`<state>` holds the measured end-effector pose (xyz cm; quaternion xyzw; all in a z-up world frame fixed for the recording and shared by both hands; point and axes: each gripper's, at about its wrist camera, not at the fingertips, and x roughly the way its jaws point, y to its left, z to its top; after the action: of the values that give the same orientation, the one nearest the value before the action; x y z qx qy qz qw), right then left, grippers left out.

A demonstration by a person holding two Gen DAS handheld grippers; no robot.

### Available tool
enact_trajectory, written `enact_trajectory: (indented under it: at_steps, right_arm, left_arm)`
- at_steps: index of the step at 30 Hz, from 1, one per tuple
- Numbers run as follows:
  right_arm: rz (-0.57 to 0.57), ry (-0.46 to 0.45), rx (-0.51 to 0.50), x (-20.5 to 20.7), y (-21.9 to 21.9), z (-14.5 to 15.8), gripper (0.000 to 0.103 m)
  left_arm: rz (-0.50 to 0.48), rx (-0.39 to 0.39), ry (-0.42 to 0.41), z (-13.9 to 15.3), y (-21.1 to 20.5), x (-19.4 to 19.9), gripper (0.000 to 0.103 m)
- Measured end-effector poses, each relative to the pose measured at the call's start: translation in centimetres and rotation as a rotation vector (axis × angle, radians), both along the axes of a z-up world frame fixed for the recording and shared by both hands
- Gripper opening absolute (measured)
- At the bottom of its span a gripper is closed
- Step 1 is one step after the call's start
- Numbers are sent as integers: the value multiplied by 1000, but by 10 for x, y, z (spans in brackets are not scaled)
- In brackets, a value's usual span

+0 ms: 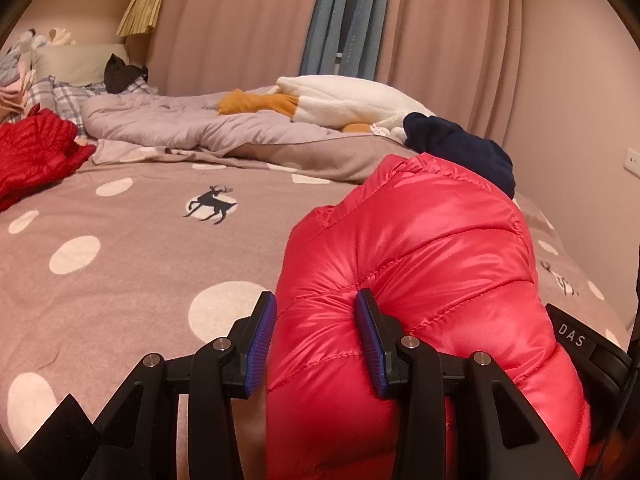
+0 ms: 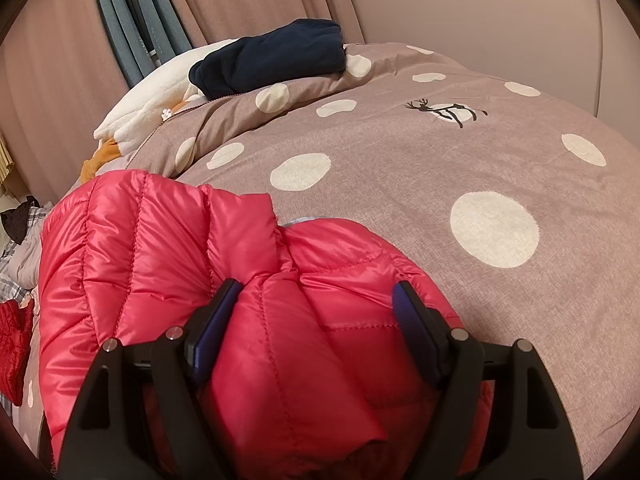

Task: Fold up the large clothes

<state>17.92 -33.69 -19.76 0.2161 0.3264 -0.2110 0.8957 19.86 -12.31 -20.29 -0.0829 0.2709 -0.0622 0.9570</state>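
The bed (image 1: 132, 248) was big, with a spotted cover. The red coat (image 1: 420, 264) lay bunched on the near side of the bed, right in front of both tools. A blue top (image 2: 272, 60) sat at the far side of the bed, well apart from the coat.

The left gripper (image 1: 316, 344) had its fingers partly closed, pinching a puffy roll of the coat. The right gripper (image 2: 316, 328) had its fingers wide, with a thick bunch of coat pressed between them.

To fold it well, I think both hands should lift together, keep the slippery cloth tight, and lay the coat flat on the bed before folding.

No boxes or baskets showed.
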Motion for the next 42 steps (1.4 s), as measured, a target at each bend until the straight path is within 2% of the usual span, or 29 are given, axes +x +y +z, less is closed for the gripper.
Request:
enact_trajectory:
  at_steps: [30,34,36,38,41,42]
  right_arm:
    - [-5,1,-1,-2,-2,0,79]
    - [-5,-4,5,-3,-3,0,80]
    - [-5,-1,21,-4,-4,3,82]
    - [-1,4,28,-7,-5,7,83]
    - [26,8,55,-14,-5,17,88]
    - [46,-3,67,-19,-6,22,94]
  left_arm:
    - [18,13,-7,0,0,-1,44]
    - [38,12,-5,3,3,-3,49]
    - [48,-9,5,5,9,-4,52]
    - [58,-47,36,8,18,-4,61]
    - [69,-151,127,13,38,-1,66]
    - [63,-188,151,15,43,-2,66]
